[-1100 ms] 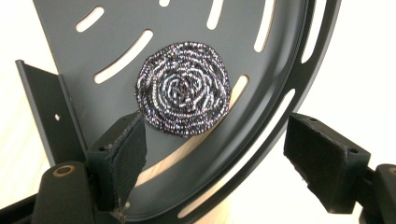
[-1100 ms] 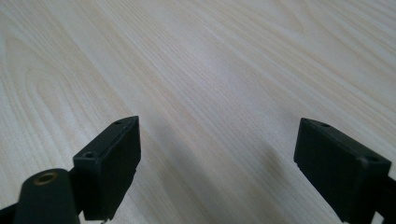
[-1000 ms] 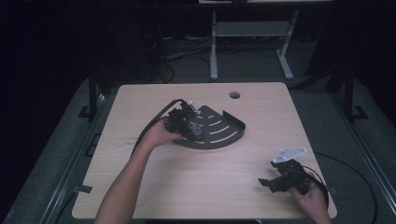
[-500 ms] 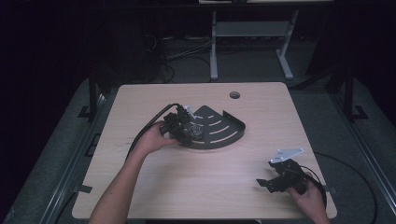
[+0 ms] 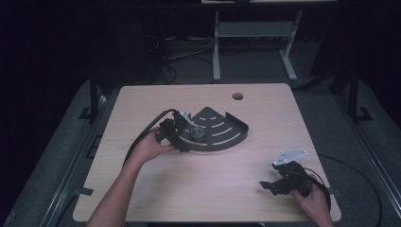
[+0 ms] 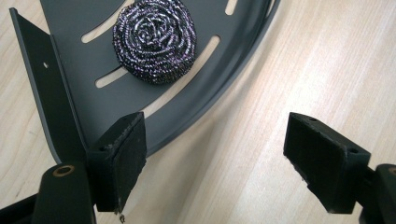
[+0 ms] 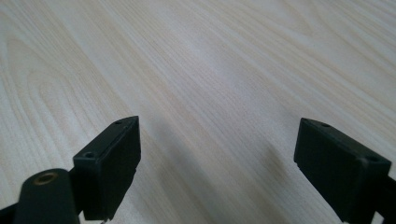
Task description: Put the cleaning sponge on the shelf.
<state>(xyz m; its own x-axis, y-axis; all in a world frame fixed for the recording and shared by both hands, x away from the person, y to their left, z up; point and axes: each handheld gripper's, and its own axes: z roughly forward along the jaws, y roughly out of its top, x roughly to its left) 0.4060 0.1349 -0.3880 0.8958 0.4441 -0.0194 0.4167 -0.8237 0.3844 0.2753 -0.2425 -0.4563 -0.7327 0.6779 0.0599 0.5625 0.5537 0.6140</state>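
Two hand-held grippers stand wide and empty: the left (image 5: 182,135) straddles the tray (image 6: 196,100) rim, just short of the scourer (image 6: 154,39) lying in the tray, so the likely next move is reaching forward, while the right (image 5: 281,182) idles on the surface (image 5: 213,184).

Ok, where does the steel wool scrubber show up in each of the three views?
High view: the steel wool scrubber lies at the left end of the dark slotted tray, just beyond the left gripper.
Left gripper view: top centre, on the tray above open jaws.
Right gripper view: not in it; bare wooden table.
Shared landmark: the tray's curved rim.
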